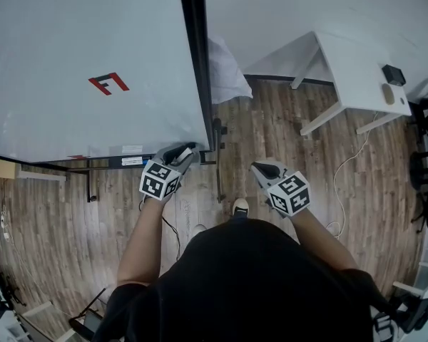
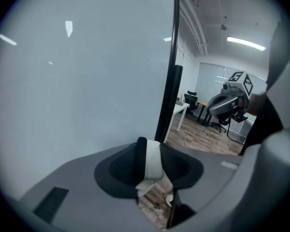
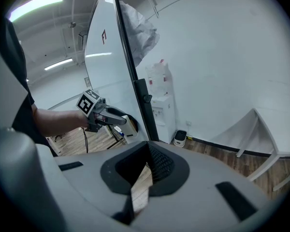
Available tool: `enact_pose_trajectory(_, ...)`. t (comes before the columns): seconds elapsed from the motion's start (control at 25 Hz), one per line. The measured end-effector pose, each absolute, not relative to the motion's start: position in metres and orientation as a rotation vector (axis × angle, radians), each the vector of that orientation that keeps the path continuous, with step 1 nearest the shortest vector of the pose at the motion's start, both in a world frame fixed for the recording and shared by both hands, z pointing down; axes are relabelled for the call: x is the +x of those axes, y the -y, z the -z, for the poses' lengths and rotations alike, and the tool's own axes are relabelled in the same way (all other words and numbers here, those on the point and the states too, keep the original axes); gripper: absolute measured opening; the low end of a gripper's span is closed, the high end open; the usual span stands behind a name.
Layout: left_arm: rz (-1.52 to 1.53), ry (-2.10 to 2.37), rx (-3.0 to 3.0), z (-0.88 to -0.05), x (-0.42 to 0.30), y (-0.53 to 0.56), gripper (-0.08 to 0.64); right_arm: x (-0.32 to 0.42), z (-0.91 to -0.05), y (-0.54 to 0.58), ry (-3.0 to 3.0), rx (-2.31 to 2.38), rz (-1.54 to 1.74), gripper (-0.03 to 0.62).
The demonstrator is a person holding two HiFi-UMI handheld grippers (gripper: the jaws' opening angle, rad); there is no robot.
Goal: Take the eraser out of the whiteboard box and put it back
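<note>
The left gripper (image 1: 180,153) is clamped on the eraser (image 2: 153,161), which stands on edge between its jaws. The eraser is a slim block, white on one side, with a black layer on the side towards the board, and a bit of white paper or felt hangs loose at its near end. It sits in those jaws close in front of the whiteboard (image 1: 78,48), by the board's lower corner next to the black frame (image 1: 194,63). Whether it touches the board cannot be told.

The right gripper (image 1: 262,168) hangs apart from the left one, off to the side of the frame. Its jaws meet at the tips with nothing in them, and only floor shows through the slit behind.

The board is plain white with one small red mark (image 1: 108,83), and a dark rail (image 1: 121,161) with labels runs along its lower edge. A crumpled white sheet (image 1: 225,70) hangs behind the frame. The floor (image 1: 271,120) is grey-brown wood planks, with a thin cable (image 1: 342,184) lying on it. A white table (image 1: 357,77) stands against the white wall, and black office chairs (image 2: 191,100) stand further off under strip lights
</note>
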State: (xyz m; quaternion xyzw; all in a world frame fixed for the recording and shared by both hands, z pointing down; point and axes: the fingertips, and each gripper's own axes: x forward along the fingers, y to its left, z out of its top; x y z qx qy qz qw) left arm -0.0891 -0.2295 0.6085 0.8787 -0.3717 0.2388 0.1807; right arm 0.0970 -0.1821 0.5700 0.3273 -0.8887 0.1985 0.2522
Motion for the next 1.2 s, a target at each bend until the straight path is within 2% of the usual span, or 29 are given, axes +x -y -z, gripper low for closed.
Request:
enact_pose_trajectory(0.56, -0.661, 1.134, 2.484, -0.577, -0.125, 0.205, 0.153, 0.071, -0.557, 0.168, 2.455, 0.861, -0.505, -0.006)
enact_pose_trajectory(1.2, -0.684, 1.198, 2.39, -0.596, -0.188, 0.144, 0.153, 0.032, -0.559, 0.145, 2.464, 0.798, -0.486, -0.006)
